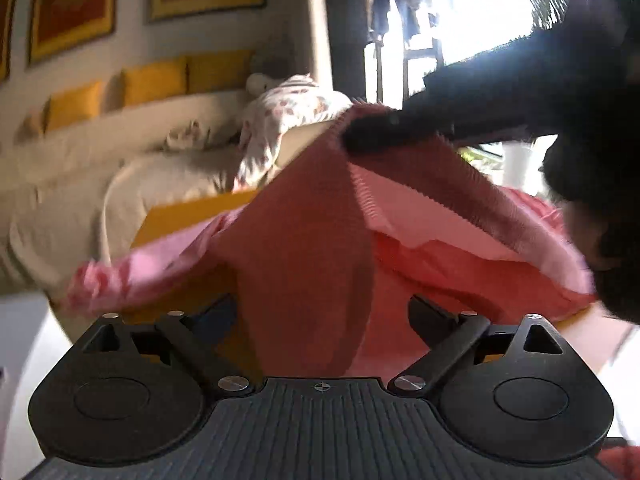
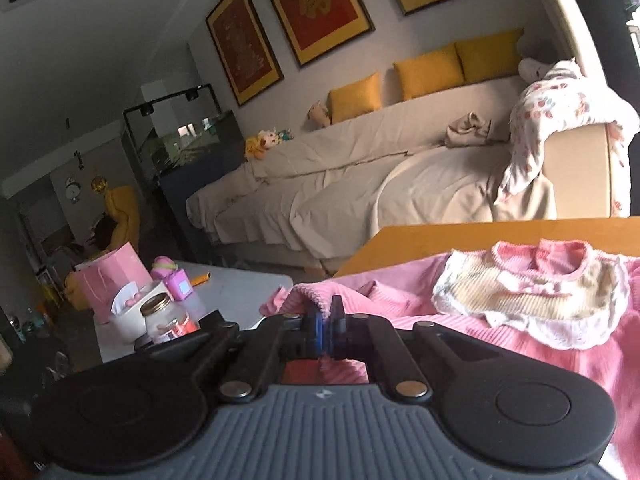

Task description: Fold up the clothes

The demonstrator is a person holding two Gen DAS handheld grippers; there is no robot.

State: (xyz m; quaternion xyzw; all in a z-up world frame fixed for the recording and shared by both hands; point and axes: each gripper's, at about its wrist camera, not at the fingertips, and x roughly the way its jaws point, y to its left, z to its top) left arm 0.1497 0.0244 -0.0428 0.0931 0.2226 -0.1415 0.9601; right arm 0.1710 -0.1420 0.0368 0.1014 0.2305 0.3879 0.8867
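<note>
Pink garment (image 1: pixel 304 240) drapes between the left hand-held gripper (image 1: pixel 320 320) fingers, hiding the worktop (image 1: pixel 192 212) beyond; left view blurred.

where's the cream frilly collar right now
In the right wrist view, the cream frilly collar lies right of centre atop the pink ribbed garment on the wooden table.

Blown-out daylight from the window (image 1: pixel 480 12), motion blur, fisheye-bent edges, seemingly dimmer room corners.
</note>
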